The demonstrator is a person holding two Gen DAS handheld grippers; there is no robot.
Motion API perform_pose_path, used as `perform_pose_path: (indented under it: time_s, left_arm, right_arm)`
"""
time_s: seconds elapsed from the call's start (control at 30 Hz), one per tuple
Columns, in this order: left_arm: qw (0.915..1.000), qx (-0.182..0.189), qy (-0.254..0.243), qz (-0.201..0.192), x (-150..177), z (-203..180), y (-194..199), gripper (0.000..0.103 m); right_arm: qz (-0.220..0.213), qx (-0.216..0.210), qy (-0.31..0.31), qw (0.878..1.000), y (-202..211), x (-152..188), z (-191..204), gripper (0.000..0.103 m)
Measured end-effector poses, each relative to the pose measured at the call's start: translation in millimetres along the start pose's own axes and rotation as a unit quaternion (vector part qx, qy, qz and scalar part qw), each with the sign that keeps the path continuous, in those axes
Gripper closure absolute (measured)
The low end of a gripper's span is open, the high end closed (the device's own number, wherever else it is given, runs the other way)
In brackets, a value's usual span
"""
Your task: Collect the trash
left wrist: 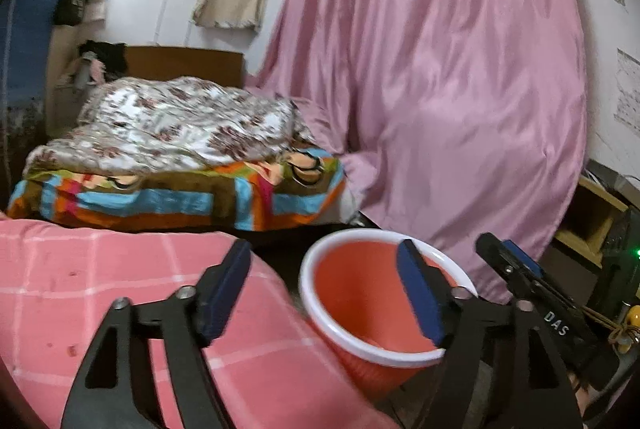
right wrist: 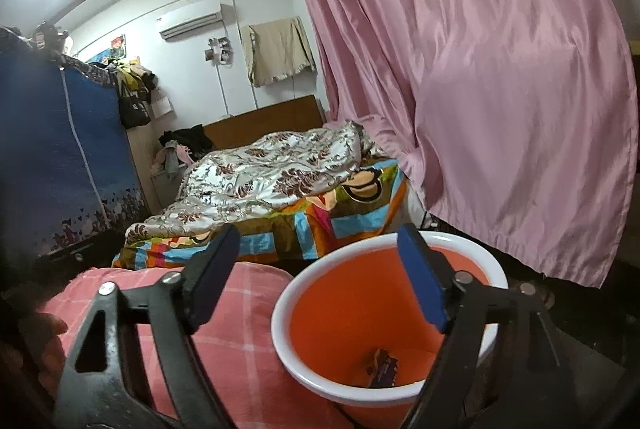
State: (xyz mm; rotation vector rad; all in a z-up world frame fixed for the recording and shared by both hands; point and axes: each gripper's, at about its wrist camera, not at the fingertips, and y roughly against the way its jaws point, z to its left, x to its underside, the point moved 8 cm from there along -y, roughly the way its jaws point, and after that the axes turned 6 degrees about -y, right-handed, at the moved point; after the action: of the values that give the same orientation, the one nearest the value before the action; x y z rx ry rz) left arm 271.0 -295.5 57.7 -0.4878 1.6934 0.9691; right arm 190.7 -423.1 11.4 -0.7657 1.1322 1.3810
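An orange bin with a white rim [left wrist: 360, 293] stands low at centre right in the left wrist view, and it also shows in the right wrist view [right wrist: 360, 313]. A small dark wrapper [right wrist: 382, 369] lies at its bottom. My left gripper [left wrist: 324, 293] is open and empty, its right finger over the bin's mouth. My right gripper [right wrist: 320, 281] is open and empty, its right finger [right wrist: 422, 281] over the bin's mouth too. The right gripper's tip also shows in the left wrist view [left wrist: 516, 269], right of the bin.
A pink checked cushion [left wrist: 120, 289] lies left of the bin, also in the right wrist view [right wrist: 224, 333]. Behind is a bed with a floral quilt [left wrist: 180, 125] and striped blanket [left wrist: 180, 201]. A pink curtain [left wrist: 460, 69] hangs at right. A blue wardrobe [right wrist: 60, 157] stands at left.
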Motion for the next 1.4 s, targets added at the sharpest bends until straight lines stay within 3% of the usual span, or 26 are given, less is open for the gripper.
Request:
perform_pose_path:
  time_s: [0.1,0.33,0.7,1.4]
  left_arm:
    - [0.9996,-0.021,0.005,-0.018,-1.6,17.0,19.8,0.022]
    - [0.9958,-0.076,0.012,-0.049,5.5,51.7,70.6,0.004]
    - [0.9857,-0.146,0.017,-0.082,39.8,94.1,154.0,0.003]
    - [0.98,-0.183,-0.003,-0.078,106.4,95.2,218.9,0.003]
  right_arm:
    - [-0.01,-0.005,0.001,1.0,7.3,0.4,13.7,0.0]
    - [-0.025,-0.029,0.02,0.999,25.7,3.2,49.0,0.0]
    - [-0.068,-0.049,0.052,0.995,76.8,21.4,94.2,0.0]
    - [-0.062,-0.046,0.077,0.994,140.5,74.6,119.1,0.0]
